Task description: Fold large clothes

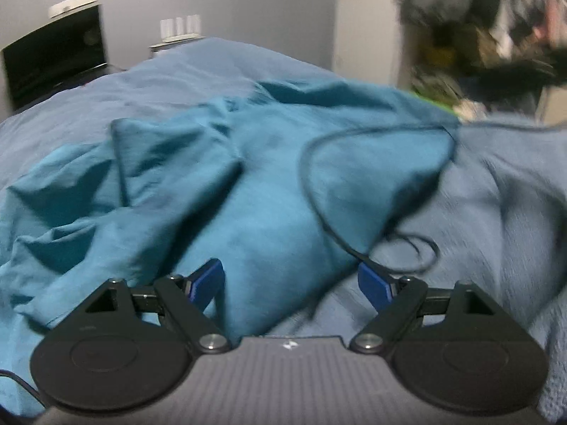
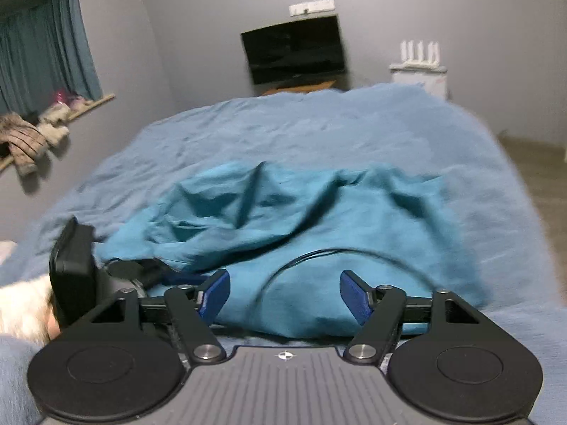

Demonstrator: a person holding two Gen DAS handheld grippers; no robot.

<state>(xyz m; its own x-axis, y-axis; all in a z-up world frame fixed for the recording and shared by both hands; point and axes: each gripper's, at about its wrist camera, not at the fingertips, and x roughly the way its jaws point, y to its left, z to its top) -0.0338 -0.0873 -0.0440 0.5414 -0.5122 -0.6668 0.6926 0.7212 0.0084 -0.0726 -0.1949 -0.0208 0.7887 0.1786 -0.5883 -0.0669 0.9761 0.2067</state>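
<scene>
a crumpled teal garment (image 1: 219, 184) was seen spread over the middle and left of the left wrist frame, lying on a paler blue bed cover (image 1: 170, 78). the left gripper (image 1: 292, 283) was held low at the bottom centre of that frame, its blue fingers (image 1: 209, 279) spread wide apart with nothing pinched between them, the garment's near edge lying just beyond and between them. a thin black cable (image 1: 308, 177) was looped across the garment at centre right. a dark screen (image 1: 53, 56) was seen in the upper left against a grey wall, and a blurred clutter of clothes in the upper right. in the right wrist frame the same garment (image 2: 283, 219) was bunched in the centre, on the bed cover (image 2: 319, 124). the right gripper (image 2: 283, 295) was at the bottom centre, its fingers (image 2: 354, 297) likewise spread apart and gripping nothing, with garment cloth showing between them. the left gripper (image 2: 170, 278) was seen at the lower left of this frame, at the garment's left edge; whether cloth was touched by it could not be told. a curtain (image 2: 42, 49) was seen in the upper left.
</scene>
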